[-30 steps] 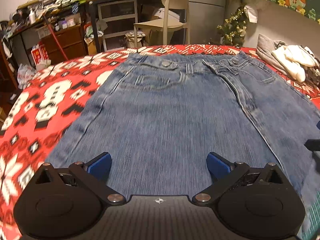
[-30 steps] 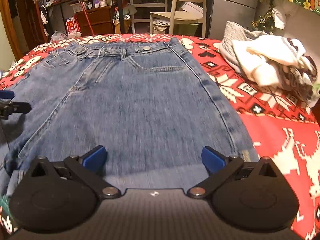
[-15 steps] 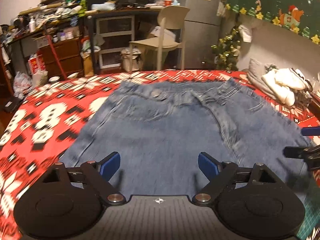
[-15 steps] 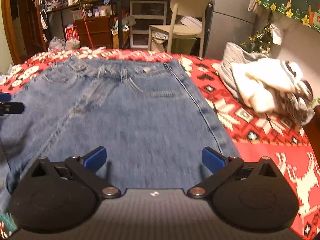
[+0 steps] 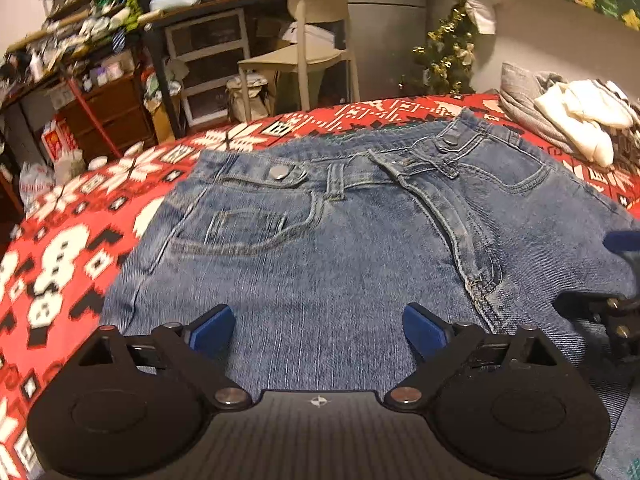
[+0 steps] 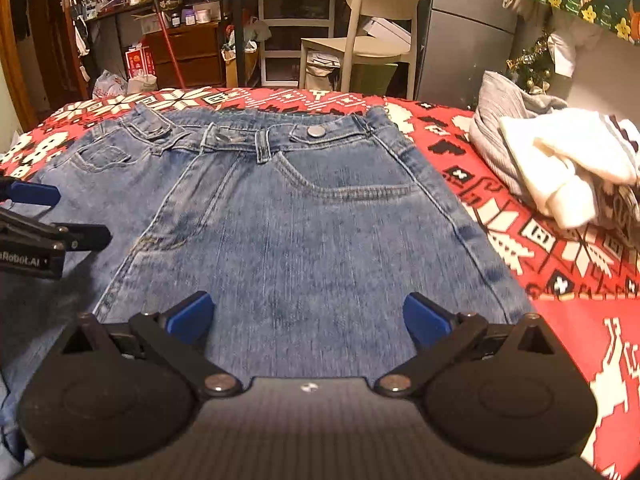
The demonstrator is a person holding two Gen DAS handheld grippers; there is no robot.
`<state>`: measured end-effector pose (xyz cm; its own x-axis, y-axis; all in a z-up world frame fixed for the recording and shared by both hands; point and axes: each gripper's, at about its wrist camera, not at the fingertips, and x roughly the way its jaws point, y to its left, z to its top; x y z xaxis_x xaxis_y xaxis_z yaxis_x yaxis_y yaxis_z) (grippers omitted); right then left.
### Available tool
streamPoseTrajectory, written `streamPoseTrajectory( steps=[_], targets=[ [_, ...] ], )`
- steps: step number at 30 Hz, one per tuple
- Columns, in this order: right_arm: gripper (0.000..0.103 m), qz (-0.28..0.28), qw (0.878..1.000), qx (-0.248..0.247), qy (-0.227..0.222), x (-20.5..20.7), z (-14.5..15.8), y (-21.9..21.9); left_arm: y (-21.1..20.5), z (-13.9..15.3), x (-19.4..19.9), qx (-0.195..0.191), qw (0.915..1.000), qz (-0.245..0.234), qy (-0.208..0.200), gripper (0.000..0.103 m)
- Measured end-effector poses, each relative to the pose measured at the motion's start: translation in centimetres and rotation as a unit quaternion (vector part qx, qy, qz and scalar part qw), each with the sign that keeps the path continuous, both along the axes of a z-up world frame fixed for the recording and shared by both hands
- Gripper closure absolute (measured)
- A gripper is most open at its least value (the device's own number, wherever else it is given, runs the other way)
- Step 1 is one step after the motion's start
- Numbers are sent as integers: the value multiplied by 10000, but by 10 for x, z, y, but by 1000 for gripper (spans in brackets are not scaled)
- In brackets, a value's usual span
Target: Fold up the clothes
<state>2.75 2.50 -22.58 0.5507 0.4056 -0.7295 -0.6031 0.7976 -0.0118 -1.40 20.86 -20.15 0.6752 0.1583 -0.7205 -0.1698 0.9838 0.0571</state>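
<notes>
Only right wrist view shows the left gripper's [image 6: 38, 216] printed label.

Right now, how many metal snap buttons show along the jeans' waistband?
2. In the right wrist view, one snap button sits on the waistband's right flap, another snap button near the fly. Folds of the jeans may hide more.

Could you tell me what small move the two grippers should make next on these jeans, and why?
Probably lower both and close on the denim. The jeans lie spread flat, unfolded, on the red blanket. The left gripper and right gripper stand open over the cloth, holding nothing.
</notes>
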Motion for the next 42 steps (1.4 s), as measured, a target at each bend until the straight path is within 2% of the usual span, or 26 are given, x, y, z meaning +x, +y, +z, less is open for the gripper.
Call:
streamPoseTrajectory(
  steps=[7, 11, 16, 21, 24, 31, 37, 39, 42],
  targets=[
    [1, 143, 9997, -200, 53, -18, 2, -16, 2, 1, -22, -11, 10000, 13, -31, 9],
    [1, 24, 9999, -152, -44, -25, 12, -24, 12, 13, -32, -35, 9996, 95, -267, 11],
    [1, -119, 9999, 24, -116, -12, 23, -12, 33, 22, -8, 116, 9990, 218, -368, 11],
    [1, -522, 9982, 285, 93, 7, 21, 14, 48, 14, 23, 244, 9996, 83, -62, 11],
    [1, -679, 9971, 273, 231, 10, 12, 27, 52, 10, 27, 200, 9998, -10, 12, 11],
    [1, -512, 9985, -149, -86, -11, 1, 37, 58, 5, 9, 30, 10000, -21, -23, 9],
    [1, -489, 9986, -192, -64, -33, 2, 27, 62, 3, -21, -230, 9997, 7, -65, 7],
    [1, -516, 9985, -154, -15, -40, 2, 22, 64, 2, -31, -296, 9995, 74, -31, 3],
    [1, -615, 9980, -145, 60, -47, 2, 19, 63, 0, -44, -277, 9996, 44, -41, 3]
  ],
)
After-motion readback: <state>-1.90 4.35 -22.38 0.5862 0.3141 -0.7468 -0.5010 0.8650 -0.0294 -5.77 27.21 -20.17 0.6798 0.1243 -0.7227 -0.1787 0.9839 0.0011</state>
